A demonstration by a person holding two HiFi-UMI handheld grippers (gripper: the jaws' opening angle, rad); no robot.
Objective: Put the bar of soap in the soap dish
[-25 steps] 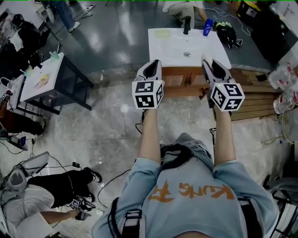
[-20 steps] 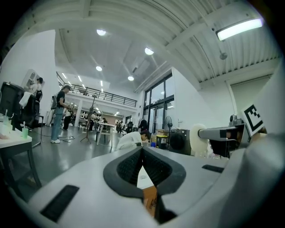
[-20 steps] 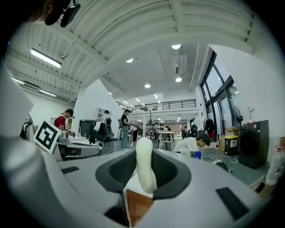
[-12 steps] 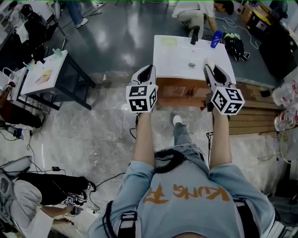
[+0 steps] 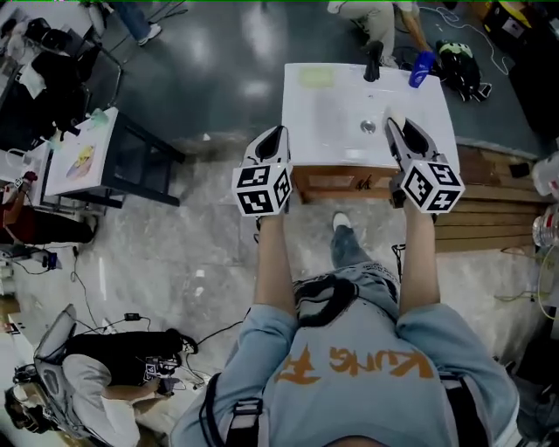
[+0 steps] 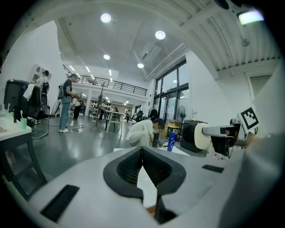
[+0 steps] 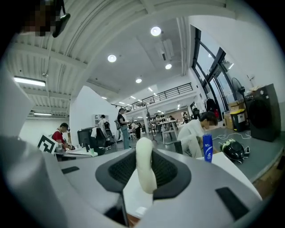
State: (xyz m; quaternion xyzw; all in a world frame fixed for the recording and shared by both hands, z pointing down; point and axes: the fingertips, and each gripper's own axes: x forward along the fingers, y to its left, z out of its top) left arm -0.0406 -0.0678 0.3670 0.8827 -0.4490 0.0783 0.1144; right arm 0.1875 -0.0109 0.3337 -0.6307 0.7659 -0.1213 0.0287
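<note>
A cream bar of soap [image 7: 144, 171] stands edge-on between the pads of my right gripper [image 7: 144, 156], which is shut on it. In the head view that right gripper [image 5: 397, 127] reaches over the front right of the white sink top [image 5: 332, 109], and the soap [image 5: 394, 116] shows at its tip. The pale green soap dish [image 5: 316, 77] sits at the sink's back left corner. My left gripper [image 5: 272, 138] hangs just off the sink's front left corner. Its jaws meet at the tips with nothing between them [image 6: 142, 151].
A black faucet [image 5: 374, 61] and a blue bottle [image 5: 421, 68] stand at the back of the sink, the drain [image 5: 368, 127] near my right gripper. A person crouches beyond the sink [image 5: 376, 13]. A white table [image 5: 83, 157] stands left, wooden planks [image 5: 489, 201] right.
Both grippers have moved forward and a little down toward the sink, which now lies closer under their tips. The soap stays in the right gripper.
</note>
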